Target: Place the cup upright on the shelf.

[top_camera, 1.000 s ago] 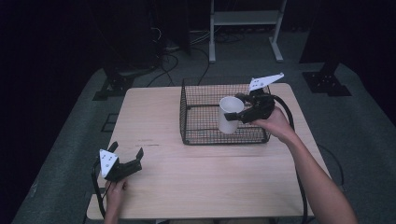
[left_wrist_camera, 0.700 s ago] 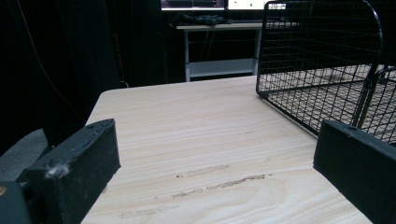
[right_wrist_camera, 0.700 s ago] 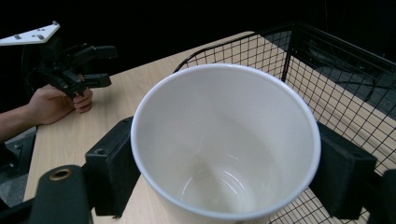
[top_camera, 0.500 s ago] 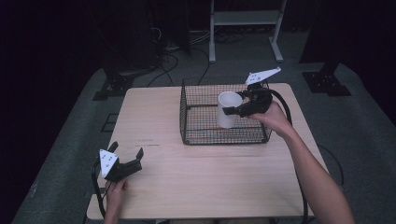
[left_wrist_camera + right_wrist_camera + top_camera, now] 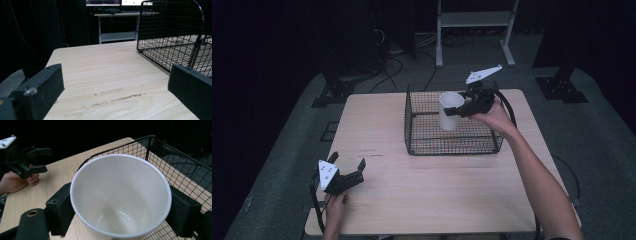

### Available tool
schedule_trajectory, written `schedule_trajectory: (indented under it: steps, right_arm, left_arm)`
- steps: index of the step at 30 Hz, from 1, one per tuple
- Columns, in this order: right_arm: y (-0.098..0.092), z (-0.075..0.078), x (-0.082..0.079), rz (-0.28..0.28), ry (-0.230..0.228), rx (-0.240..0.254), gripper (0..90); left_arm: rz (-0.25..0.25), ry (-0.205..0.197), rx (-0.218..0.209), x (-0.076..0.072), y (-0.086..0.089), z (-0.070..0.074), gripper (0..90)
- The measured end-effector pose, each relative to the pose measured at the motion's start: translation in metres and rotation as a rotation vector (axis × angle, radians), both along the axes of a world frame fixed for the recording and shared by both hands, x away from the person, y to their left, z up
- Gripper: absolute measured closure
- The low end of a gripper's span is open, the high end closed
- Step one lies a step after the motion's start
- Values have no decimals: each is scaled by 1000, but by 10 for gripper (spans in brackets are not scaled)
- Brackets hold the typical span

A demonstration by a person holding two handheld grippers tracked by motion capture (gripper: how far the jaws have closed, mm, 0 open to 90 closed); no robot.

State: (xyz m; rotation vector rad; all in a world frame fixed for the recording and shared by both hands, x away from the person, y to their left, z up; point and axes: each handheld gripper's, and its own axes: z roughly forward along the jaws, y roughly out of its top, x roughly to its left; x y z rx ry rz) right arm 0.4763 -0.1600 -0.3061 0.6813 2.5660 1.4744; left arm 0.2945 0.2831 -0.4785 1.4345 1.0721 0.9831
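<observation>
Two grippers in play; right gripper (image 5: 458, 111) clamps a white empty paper cup (image 5: 450, 111) by its sides, one black jaw pressed on each flank, cup upright and mouth up; cup hangs inside the black wire-mesh basket (image 5: 422, 145), above its floor, near the back right; basket sits on the pale wooden table (image 5: 422, 190), toward its far right; left gripper (image 5: 347, 167) rests at the table's near left corner, held by a hand (image 5: 333, 205), jaws spread wide, nothing between them, well apart from basket; dark floor with cables and a white metal stand (image 5: 474, 20) behind.
</observation>
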Motion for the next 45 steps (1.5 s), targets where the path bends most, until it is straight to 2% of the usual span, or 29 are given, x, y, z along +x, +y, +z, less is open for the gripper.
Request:
schedule_trajectory:
  steps: [7, 9, 17, 20, 25, 27, 30, 31, 45]
  right_arm:
    - [5, -3, 12, -11, 11, -8, 194]
    - [7, -3, 14, -13, 7, 3, 194]
    - [20, -5, 22, 11, 6, 6, 194]
    - [24, -9, 26, 21, 12, 1, 194]
    - [29, -19, 34, 42, 42, 27, 194]
    - [31, -24, 36, 43, 45, 20, 194]
    - [32, -31, 39, 38, 52, 20, 194]
    - [34, -35, 42, 35, 61, 5, 193]
    - [31, -52, 54, 7, 93, -20, 192]
  left_arm:
    - [0, 0, -4, 0, 0, 0, 0]
    - [-1, -1, -2, 0, 0, 0, 0]
    - [-1, 0, -3, 0, 0, 0, 0]
    - [-2, -1, -5, 0, 0, 0, 0]
    - [-3, 0, -6, 0, 1, 0, 0]
    - [-4, -1, -6, 0, 1, 0, 0]
    - [-5, -3, -8, 0, 1, 0, 0]
    - [-5, -2, -8, 0, 1, 0, 0]
    - [-6, -3, -3, 0, 1, 0, 0]
